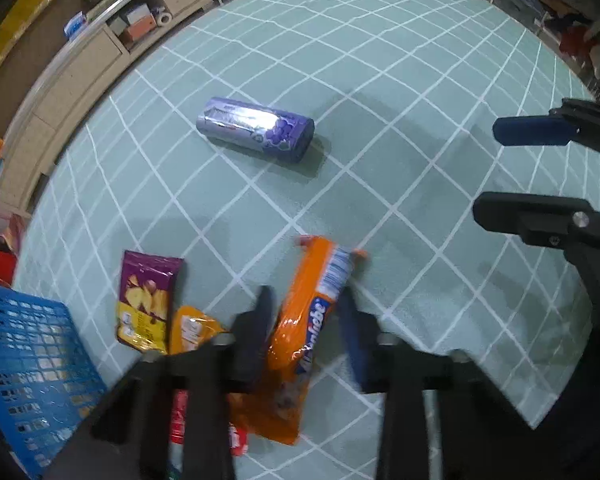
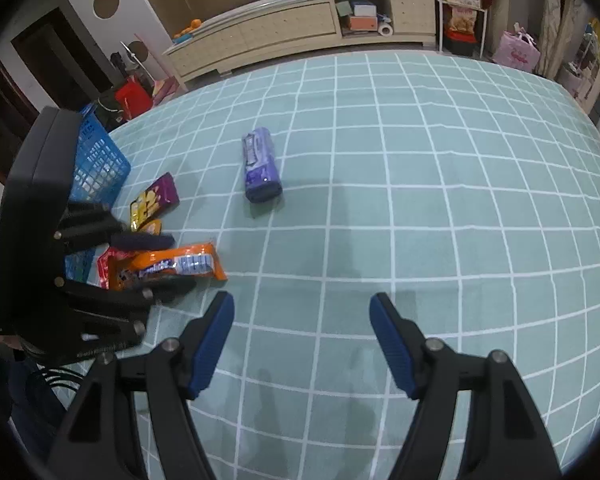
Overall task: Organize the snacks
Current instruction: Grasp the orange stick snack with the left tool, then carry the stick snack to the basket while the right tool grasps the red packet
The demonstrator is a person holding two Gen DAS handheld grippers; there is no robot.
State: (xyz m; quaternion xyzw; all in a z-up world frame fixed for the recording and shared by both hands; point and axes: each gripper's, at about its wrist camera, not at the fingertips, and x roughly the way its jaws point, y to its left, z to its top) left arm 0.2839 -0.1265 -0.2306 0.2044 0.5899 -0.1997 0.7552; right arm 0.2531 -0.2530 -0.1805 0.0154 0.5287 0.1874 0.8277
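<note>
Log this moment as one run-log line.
left tongs: closed on orange packet | right tongs: open, empty | purple roll: on tablecloth, untouched

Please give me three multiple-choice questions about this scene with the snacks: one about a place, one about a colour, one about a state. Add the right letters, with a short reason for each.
1. Where does the purple snack tube lie?
A. in the basket
B. alone on the tablecloth
C. between the right gripper's fingers

2. What colour is the basket?
A. blue
B. red
C. white

3. How does the right gripper stand?
A. shut on the tube
B. shut on a pouch
C. open, with nothing between its fingers

Answers:
1 B: it lies apart from the other snacks on the checked tablecloth.
2 A: its mesh wall is blue.
3 C: only cloth shows between its fingers, while the left gripper straddles the orange packet.
</note>
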